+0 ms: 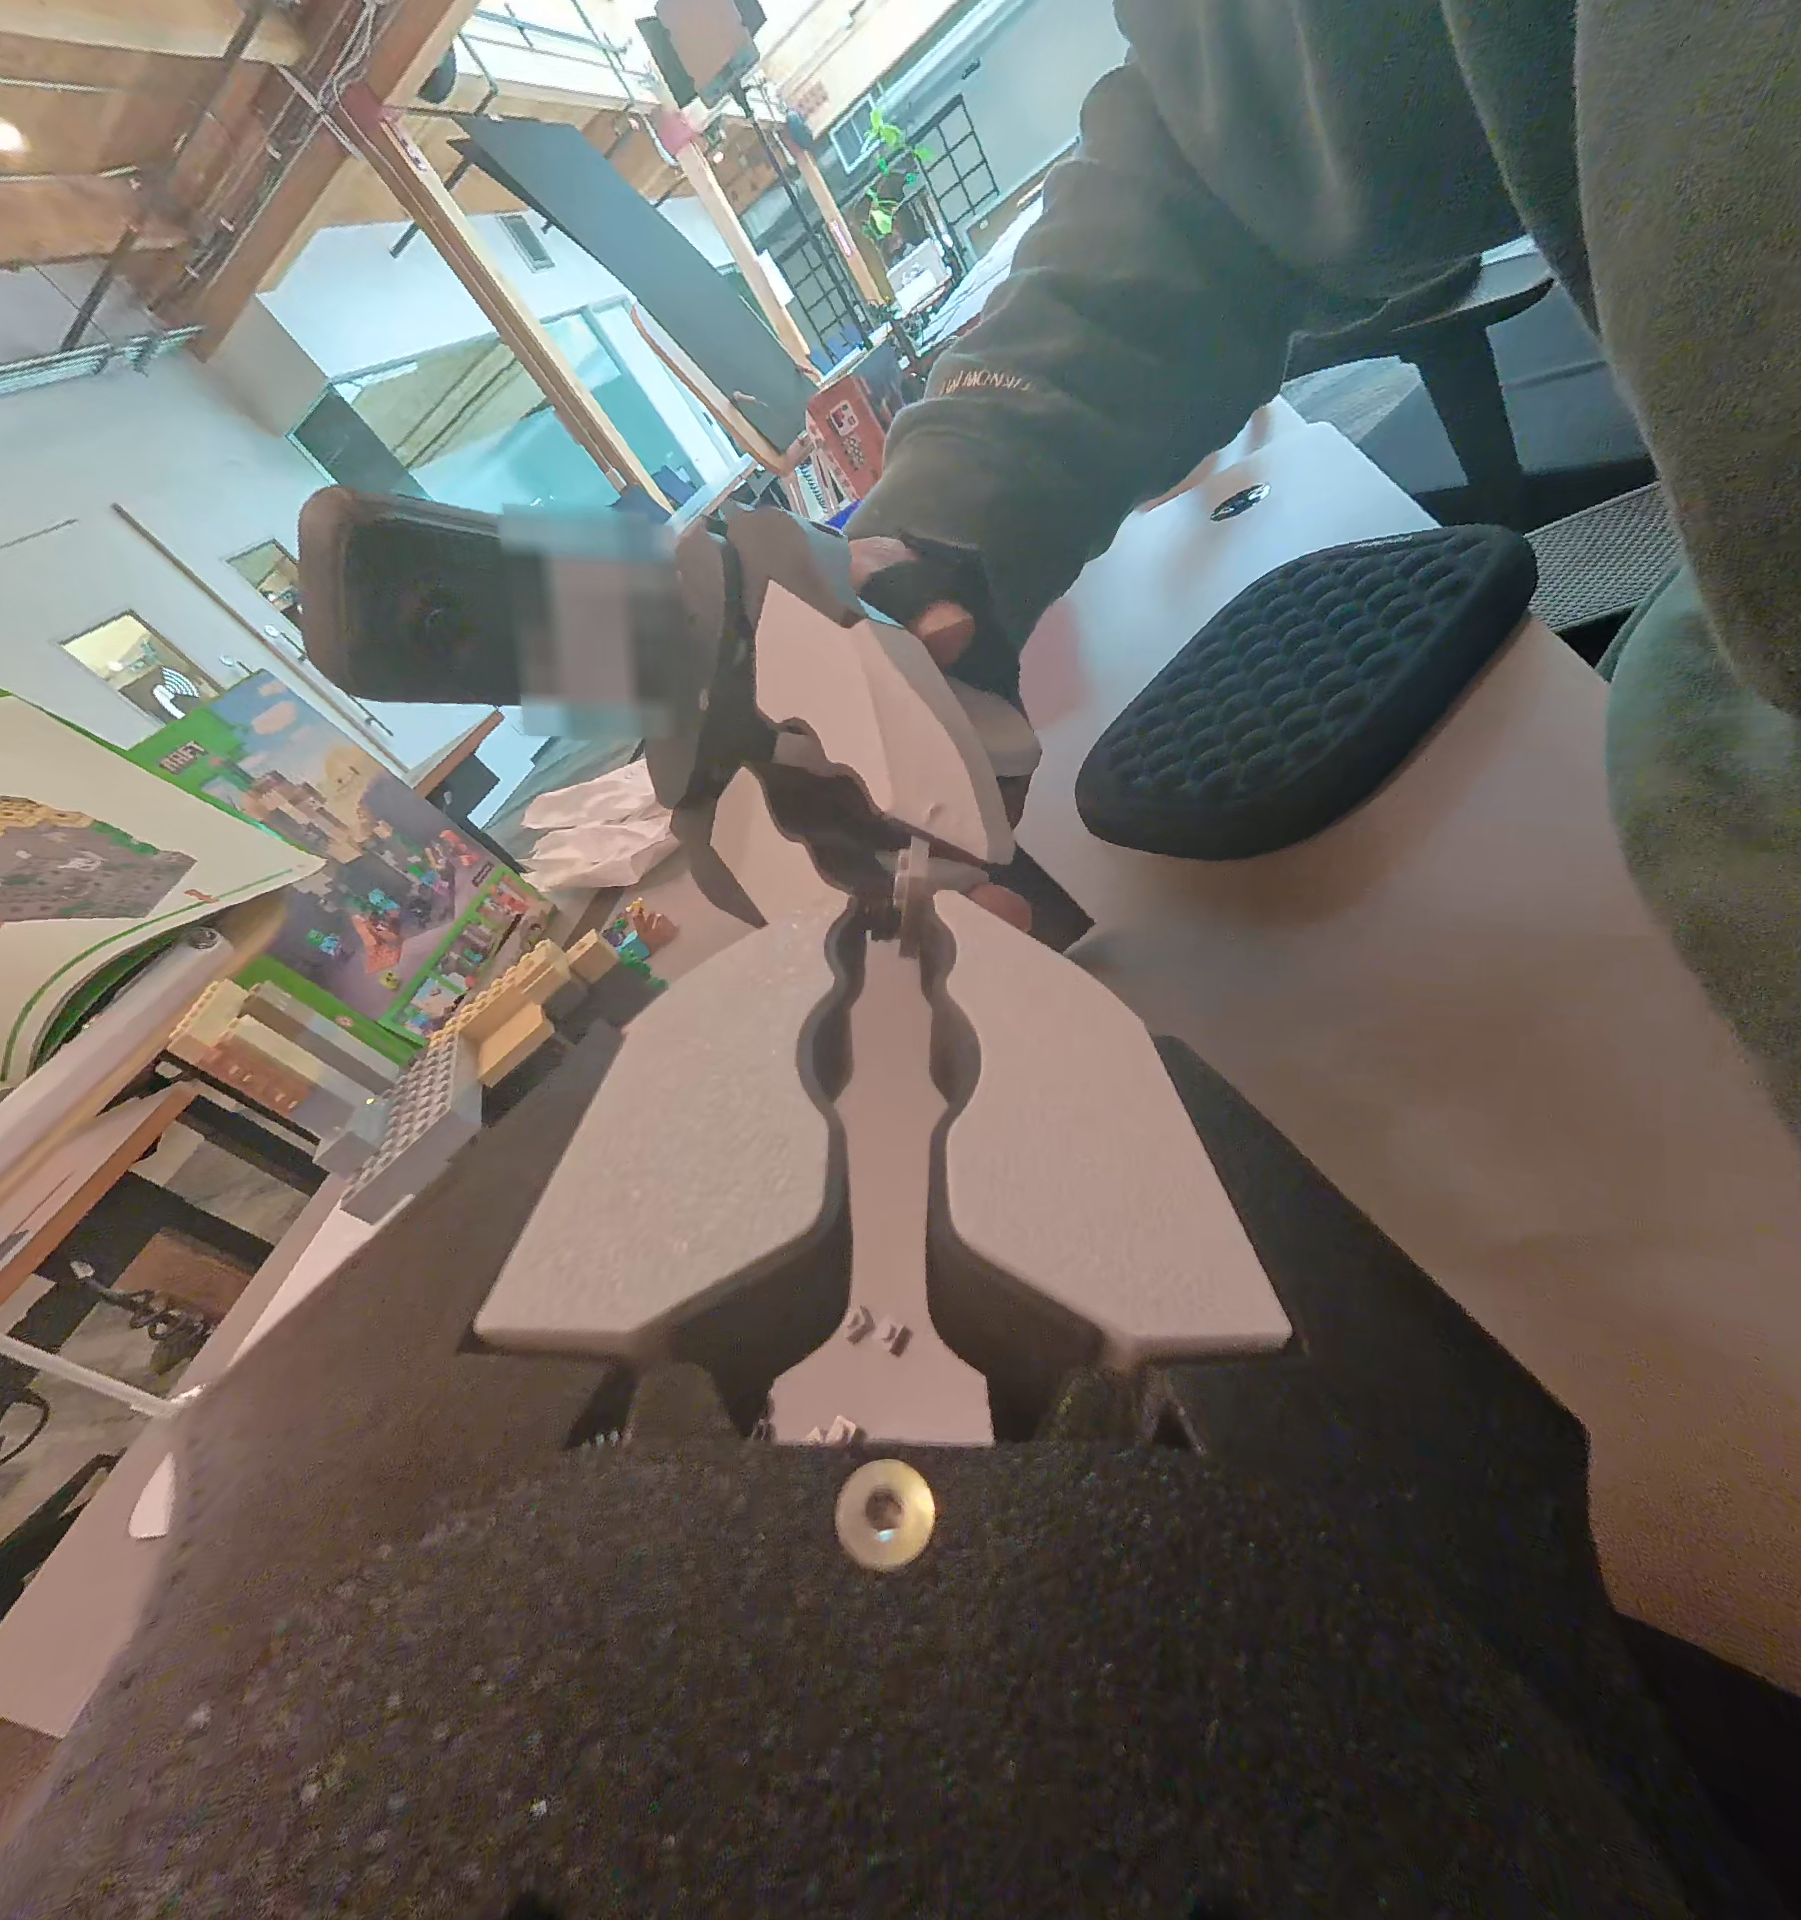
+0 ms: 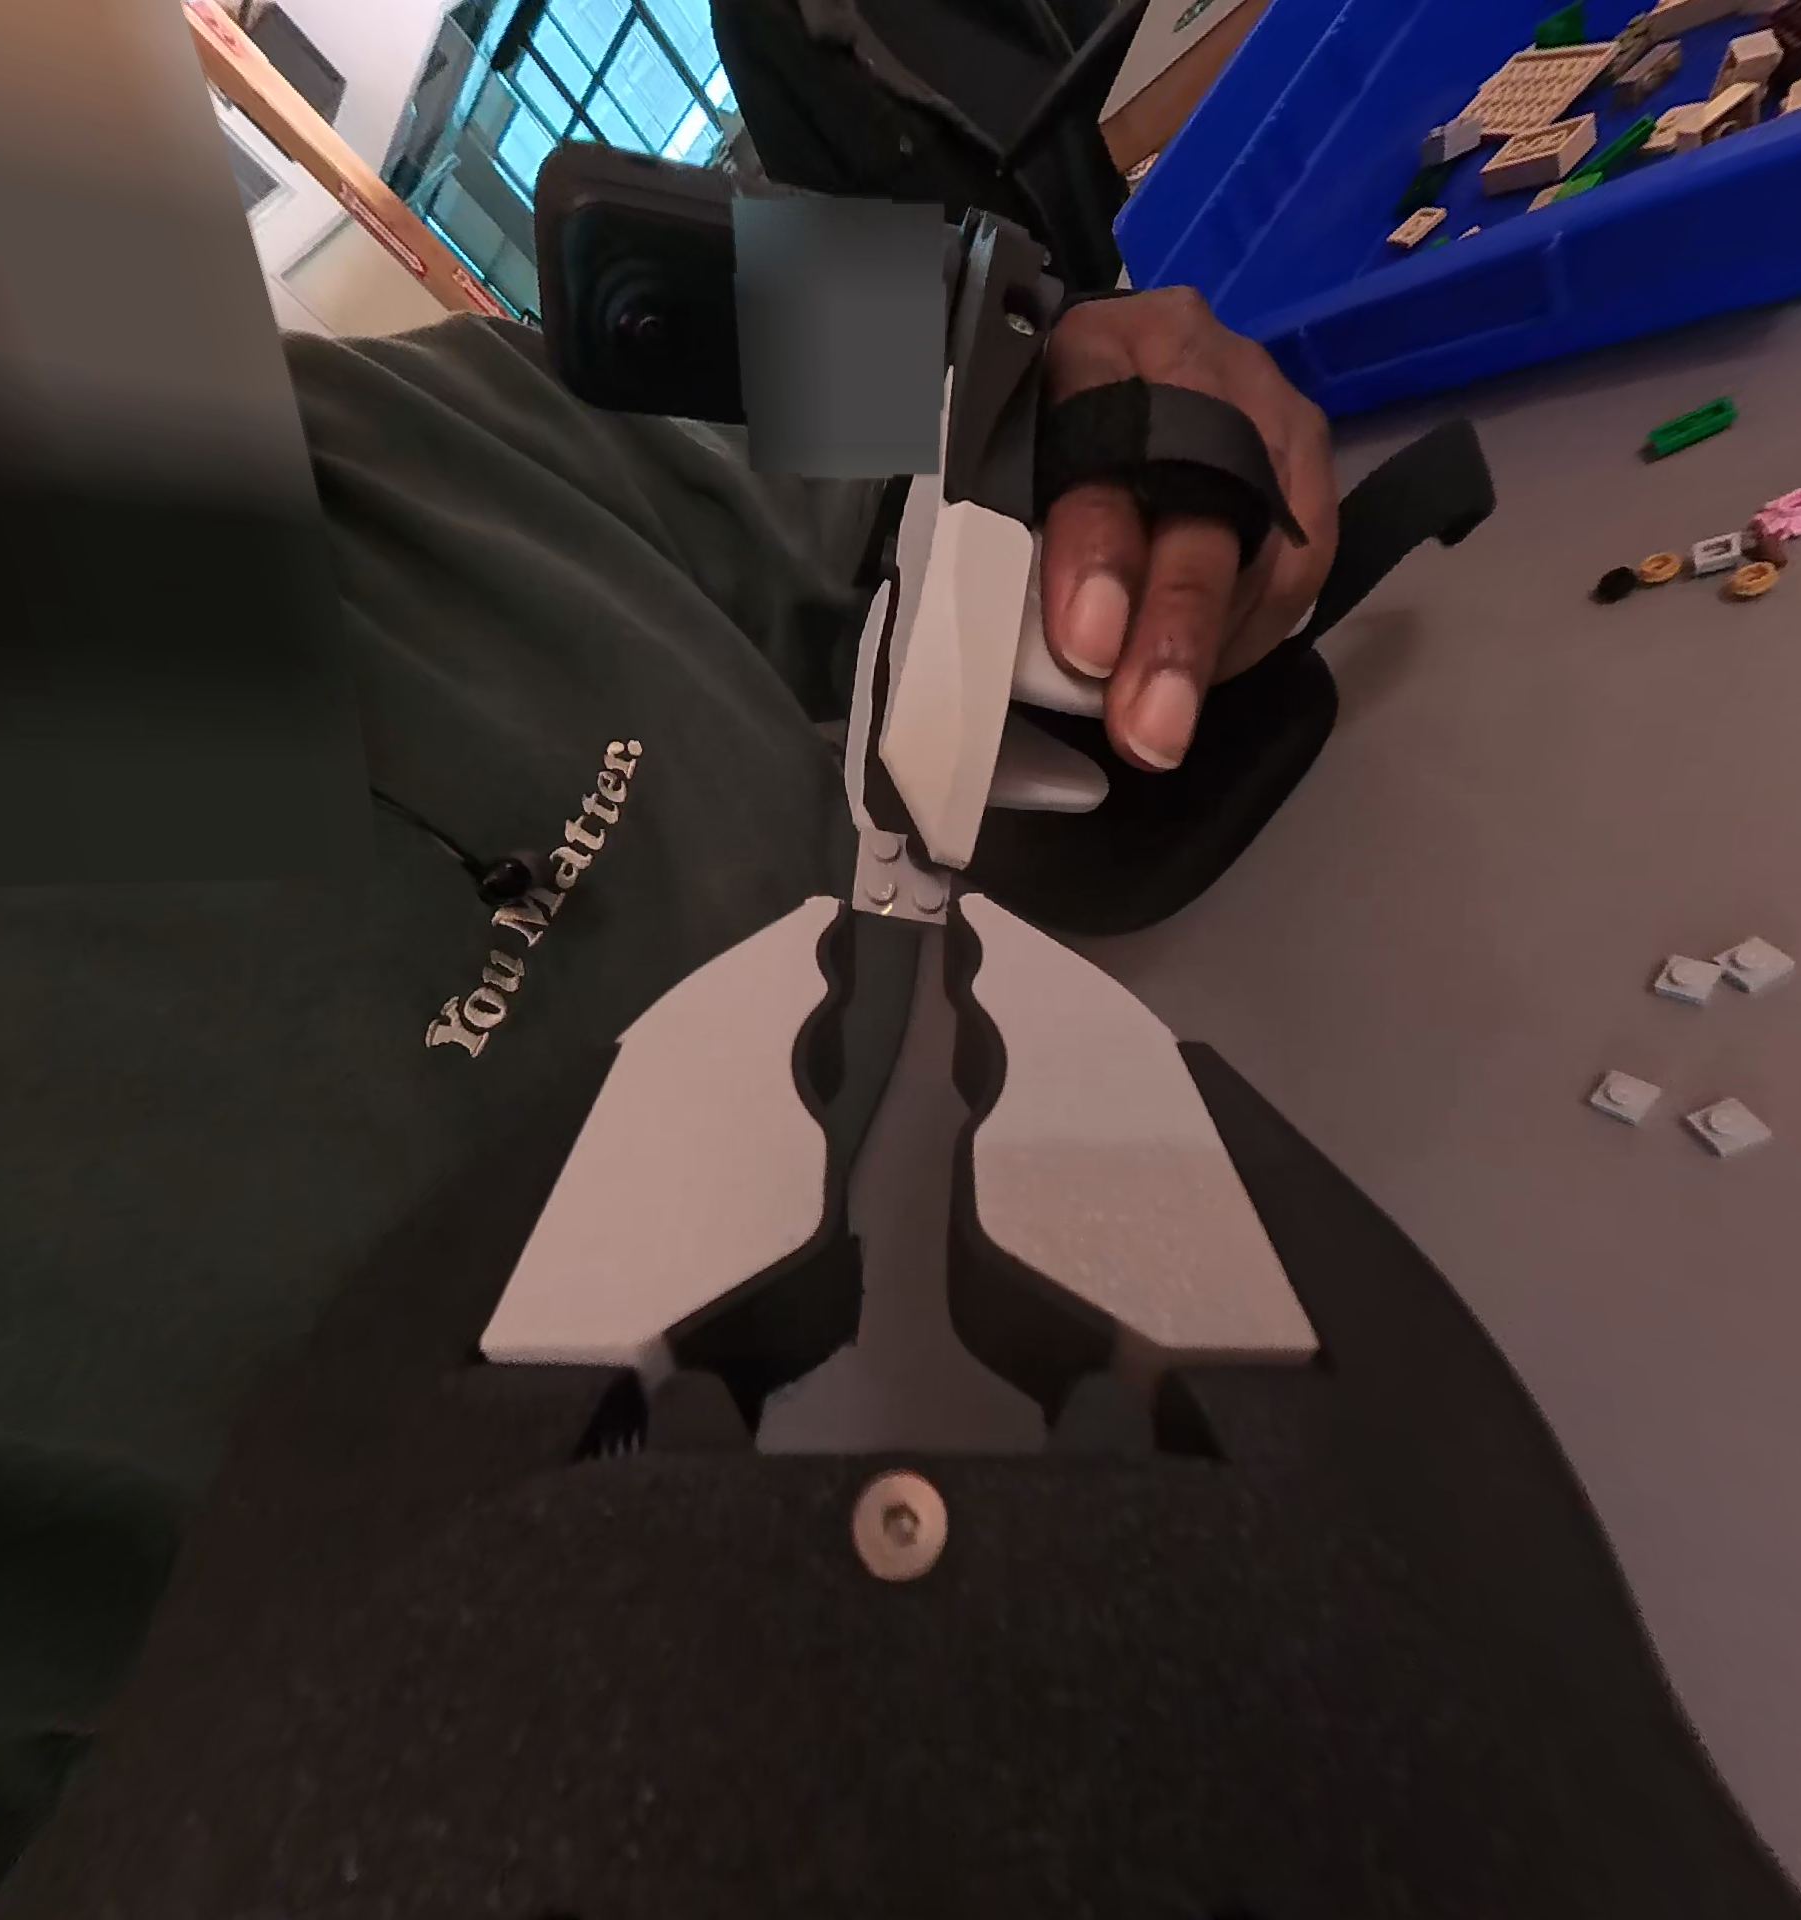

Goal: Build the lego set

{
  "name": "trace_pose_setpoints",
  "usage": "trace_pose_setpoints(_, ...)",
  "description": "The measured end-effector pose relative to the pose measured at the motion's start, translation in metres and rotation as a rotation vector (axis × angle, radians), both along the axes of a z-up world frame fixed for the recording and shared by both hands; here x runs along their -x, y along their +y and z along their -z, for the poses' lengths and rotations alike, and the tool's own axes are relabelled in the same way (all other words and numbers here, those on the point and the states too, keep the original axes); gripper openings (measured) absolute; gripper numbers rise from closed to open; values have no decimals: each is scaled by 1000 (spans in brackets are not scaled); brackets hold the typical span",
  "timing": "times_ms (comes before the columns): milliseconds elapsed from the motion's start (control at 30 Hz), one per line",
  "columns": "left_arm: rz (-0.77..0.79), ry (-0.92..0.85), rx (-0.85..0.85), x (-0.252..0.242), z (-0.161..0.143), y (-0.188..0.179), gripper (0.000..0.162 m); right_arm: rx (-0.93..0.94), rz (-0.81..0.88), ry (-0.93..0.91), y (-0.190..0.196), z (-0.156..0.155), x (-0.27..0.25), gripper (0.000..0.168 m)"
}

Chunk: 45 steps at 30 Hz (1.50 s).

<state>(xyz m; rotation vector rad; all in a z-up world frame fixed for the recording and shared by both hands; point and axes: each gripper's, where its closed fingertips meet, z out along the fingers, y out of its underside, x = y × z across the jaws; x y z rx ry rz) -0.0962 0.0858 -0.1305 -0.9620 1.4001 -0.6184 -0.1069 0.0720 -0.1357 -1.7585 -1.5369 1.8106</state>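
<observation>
A small grey studded plate is held in the air where both grippers meet tip to tip. My right gripper is shut on its lower end. My left gripper reaches in from above in the right wrist view, shut on the upper end. In the left wrist view the plate shows edge-on between my left gripper and the right gripper beyond it. A partly built tan and grey model stands on the table at left.
A blue bin of tan bricks stands at the far right. Loose grey plates, a green plate and a pink flower piece lie on the grey table. A black pad, an instruction booklet and the set's box are nearby. The tips of both grippers are at nearly the same place.
</observation>
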Motion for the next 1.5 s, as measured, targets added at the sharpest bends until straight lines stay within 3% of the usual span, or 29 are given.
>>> trace_pose_setpoints(733,15,34,-20,0,1,-6,9,40,-46,-13,-9,-3,0,16)
trace_pose_setpoints(1000,22,95,-74,-3,10,-10,8,160,-24,-60,-14,5,-2,17)
trace_pose_setpoints(1133,0,84,-23,-3,11,-3,8,152,20,-48,-6,6,-3,16)
trace_pose_setpoints(1200,-28,66,-27,3,9,6,8,67,59,-61,8,10,-4,15)
trace_pose_setpoints(1333,-64,73,-81,17,11,23,7,-290,177,-218,54,42,-9,15)
trace_pose_setpoints(1500,-81,93,-118,22,21,31,8,-855,31,-422,94,89,-9,19)
